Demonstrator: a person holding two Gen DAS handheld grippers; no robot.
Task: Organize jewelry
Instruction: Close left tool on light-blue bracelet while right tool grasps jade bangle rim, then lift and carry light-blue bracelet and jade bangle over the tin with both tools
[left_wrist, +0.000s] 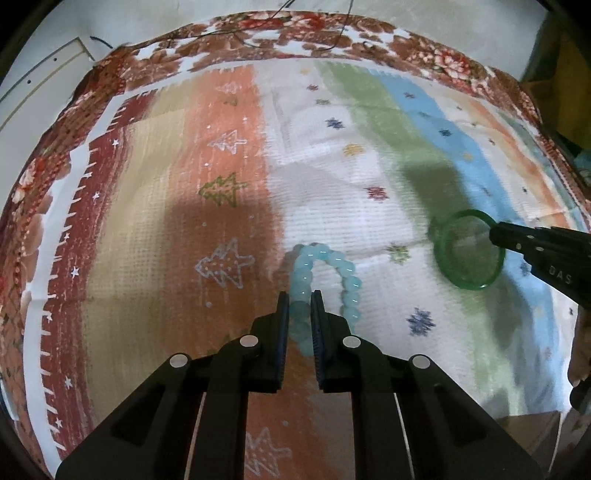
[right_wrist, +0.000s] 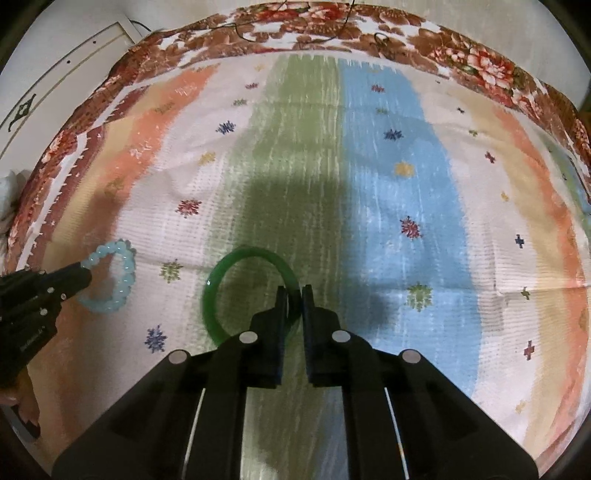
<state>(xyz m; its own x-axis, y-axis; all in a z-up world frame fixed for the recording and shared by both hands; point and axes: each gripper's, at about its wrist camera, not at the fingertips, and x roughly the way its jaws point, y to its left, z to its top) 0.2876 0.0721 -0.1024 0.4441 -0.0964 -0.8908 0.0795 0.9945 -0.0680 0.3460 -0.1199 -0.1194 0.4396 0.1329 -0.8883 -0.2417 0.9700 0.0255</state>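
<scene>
Both wrist views are moderately lit by soft indoor light from above and behind, which throws broad blurry grey shadows forward onto the striped pastel woven cloth. Fisheye distortion bends the brown floral fabric border into an arc, with black vignetting in the corners. Detail is slightly soft and smeared towards the edges; there is no strong glare.
</scene>
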